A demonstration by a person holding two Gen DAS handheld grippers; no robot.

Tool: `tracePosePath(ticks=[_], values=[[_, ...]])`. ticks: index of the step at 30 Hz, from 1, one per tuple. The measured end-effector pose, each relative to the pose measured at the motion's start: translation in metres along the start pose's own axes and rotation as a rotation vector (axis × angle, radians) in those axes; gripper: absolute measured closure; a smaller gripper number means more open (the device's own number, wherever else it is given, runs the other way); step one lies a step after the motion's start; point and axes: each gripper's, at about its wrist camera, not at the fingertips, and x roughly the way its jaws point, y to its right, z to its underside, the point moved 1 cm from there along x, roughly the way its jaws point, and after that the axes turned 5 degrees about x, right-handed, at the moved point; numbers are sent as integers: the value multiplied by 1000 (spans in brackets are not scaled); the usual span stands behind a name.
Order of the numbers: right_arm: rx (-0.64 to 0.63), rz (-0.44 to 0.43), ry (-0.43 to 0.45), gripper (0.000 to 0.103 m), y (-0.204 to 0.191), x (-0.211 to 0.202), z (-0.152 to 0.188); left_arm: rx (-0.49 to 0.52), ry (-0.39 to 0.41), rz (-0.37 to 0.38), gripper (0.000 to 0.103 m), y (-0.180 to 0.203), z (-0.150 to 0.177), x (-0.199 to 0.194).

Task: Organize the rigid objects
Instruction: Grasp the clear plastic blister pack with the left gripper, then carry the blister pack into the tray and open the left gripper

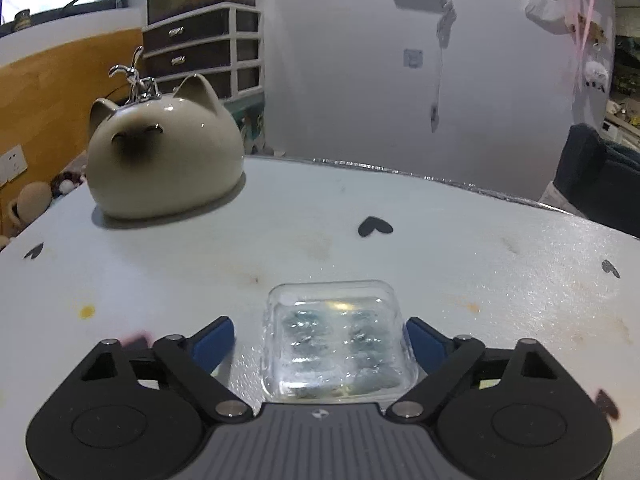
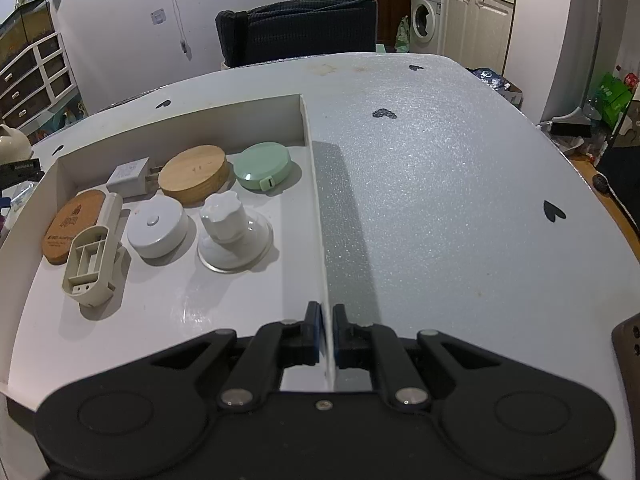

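A small clear plastic case [image 1: 338, 344] with dark pieces inside lies on the white table [image 1: 480, 272]. It sits between the blue pads of my left gripper [image 1: 320, 330], which is open; the right pad is at the case's edge and the left pad stands apart from it. My right gripper [image 2: 327, 314] is shut on the right wall of a shallow white box [image 2: 316, 200]. Inside the box lie a round wooden disc [image 2: 194, 174], a green tape measure [image 2: 262, 166], a white charger [image 2: 128, 176], a cork coaster [image 2: 74, 222], a white puck [image 2: 157, 230], a white suction knob [image 2: 232, 236] and a beige holder [image 2: 90, 264].
A cat-shaped ceramic pot [image 1: 164, 156] stands at the table's far left. A dark chair [image 2: 296, 28] is behind the far edge, and a drawer unit [image 1: 200, 48] stands by the wall. Bare tabletop [image 2: 460, 184] stretches to the right of the box.
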Motion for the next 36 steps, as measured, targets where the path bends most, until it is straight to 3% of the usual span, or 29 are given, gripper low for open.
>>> tracePosePath(ticks=[3, 17, 26, 36], values=[[-1, -1, 2, 95, 0, 0, 0, 21, 19, 21, 26, -2, -1, -1], [-8, 6, 4, 95, -2, -1, 1, 53, 3, 131, 26, -5, 23, -37], [-5, 0, 9, 95, 0, -1, 1, 69, 72, 226, 27, -5, 34, -97], [-4, -7, 17, 95, 2, -2, 2, 92, 150, 382, 27, 5, 44, -180]])
